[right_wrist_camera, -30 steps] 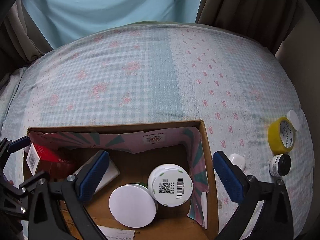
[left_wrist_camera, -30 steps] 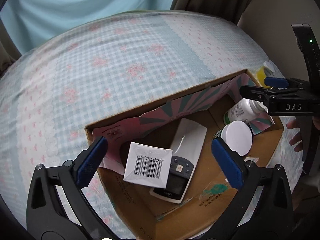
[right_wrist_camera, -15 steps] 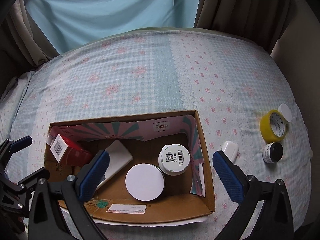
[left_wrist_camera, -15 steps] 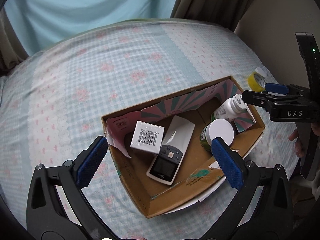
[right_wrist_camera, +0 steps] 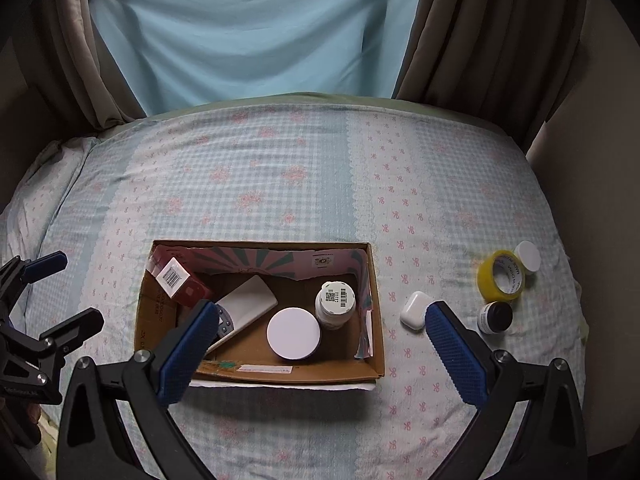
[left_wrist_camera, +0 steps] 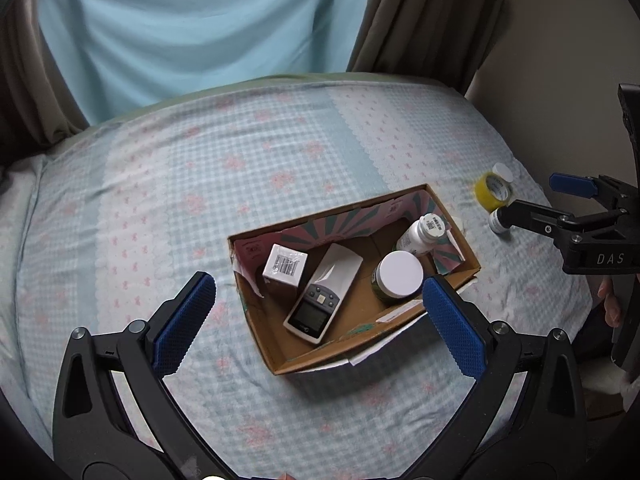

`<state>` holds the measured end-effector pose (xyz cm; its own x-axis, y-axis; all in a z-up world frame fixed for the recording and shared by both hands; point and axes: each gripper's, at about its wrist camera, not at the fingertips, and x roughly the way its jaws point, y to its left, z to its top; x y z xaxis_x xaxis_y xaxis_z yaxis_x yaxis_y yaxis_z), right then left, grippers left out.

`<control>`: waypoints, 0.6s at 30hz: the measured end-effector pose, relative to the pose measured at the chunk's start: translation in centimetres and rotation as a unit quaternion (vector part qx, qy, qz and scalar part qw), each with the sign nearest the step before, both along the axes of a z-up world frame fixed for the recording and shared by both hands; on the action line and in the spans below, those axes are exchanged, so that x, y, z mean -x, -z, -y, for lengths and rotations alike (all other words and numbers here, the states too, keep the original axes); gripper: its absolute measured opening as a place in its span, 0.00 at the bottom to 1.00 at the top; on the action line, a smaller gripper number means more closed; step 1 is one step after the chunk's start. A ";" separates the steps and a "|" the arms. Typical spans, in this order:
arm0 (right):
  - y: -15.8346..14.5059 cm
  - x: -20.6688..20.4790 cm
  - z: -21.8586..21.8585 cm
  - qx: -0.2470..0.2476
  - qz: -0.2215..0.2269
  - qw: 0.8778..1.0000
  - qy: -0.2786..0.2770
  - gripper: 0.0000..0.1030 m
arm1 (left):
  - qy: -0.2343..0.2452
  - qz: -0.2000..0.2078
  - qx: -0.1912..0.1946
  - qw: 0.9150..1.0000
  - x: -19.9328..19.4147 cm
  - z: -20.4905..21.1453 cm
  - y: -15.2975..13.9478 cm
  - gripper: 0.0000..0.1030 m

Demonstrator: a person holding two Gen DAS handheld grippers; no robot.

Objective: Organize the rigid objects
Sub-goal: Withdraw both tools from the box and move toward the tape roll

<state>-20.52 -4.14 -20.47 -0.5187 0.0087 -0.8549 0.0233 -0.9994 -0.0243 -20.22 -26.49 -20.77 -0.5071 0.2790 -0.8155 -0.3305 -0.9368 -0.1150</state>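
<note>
Pale blue checked bedding with pink flowers (right_wrist_camera: pixel 280 184) covers the bed, backed by a light blue curtain between brown drapes. On it sits an open brown cardboard box with a pink-and-green printed liner (right_wrist_camera: pixel 380 344), holding a red carton with a barcode end (right_wrist_camera: pixel 176 280), a white-and-grey handheld remote-like device (right_wrist_camera: pixel 248 304), a dark jar with a flat white lid (right_wrist_camera: pixel 294 333) and a white pill bottle with a printed cap (right_wrist_camera: pixel 335 303). What is left outside lies to the box's right: a small white rounded earbud case (right_wrist_camera: pixel 414 311) just beside the box wall, then farther right a yellow tape roll (right_wrist_camera: pixel 502 276), a white round cap (right_wrist_camera: pixel 527 256) touching it, and a small black-lidded jar (right_wrist_camera: pixel 495 317) near the tape. The right gripper (right_wrist_camera: pixel 320 354) hangs above the box's near edge with its blue pads spread wide and nothing between them; the case sits just ahead of its right-hand finger, so this gripper is plainly the nearer one, and a short shift rightward looks like the move. The case's long axis runs roughly away from the camera. The left gripper (left_wrist_camera: pixel 318 314) is likewise spread and empty, over the box's left end.
</note>
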 end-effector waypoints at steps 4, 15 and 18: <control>-2.2 -2.5 -0.2 -0.006 -0.009 1.000 -0.003 1.00 | -0.027 -0.022 -0.006 0.999 -2.5 0.1 -2.5 1.00; -6.1 -9.3 -6.6 0.007 -0.040 0.998 0.047 1.00 | -0.026 -0.042 -0.006 0.999 -7.7 -4.2 -5.7 1.00; -6.5 -10.6 -9.7 0.009 -0.044 0.997 0.063 1.00 | -0.024 -0.041 0.000 0.999 -9.0 -6.8 -5.8 1.00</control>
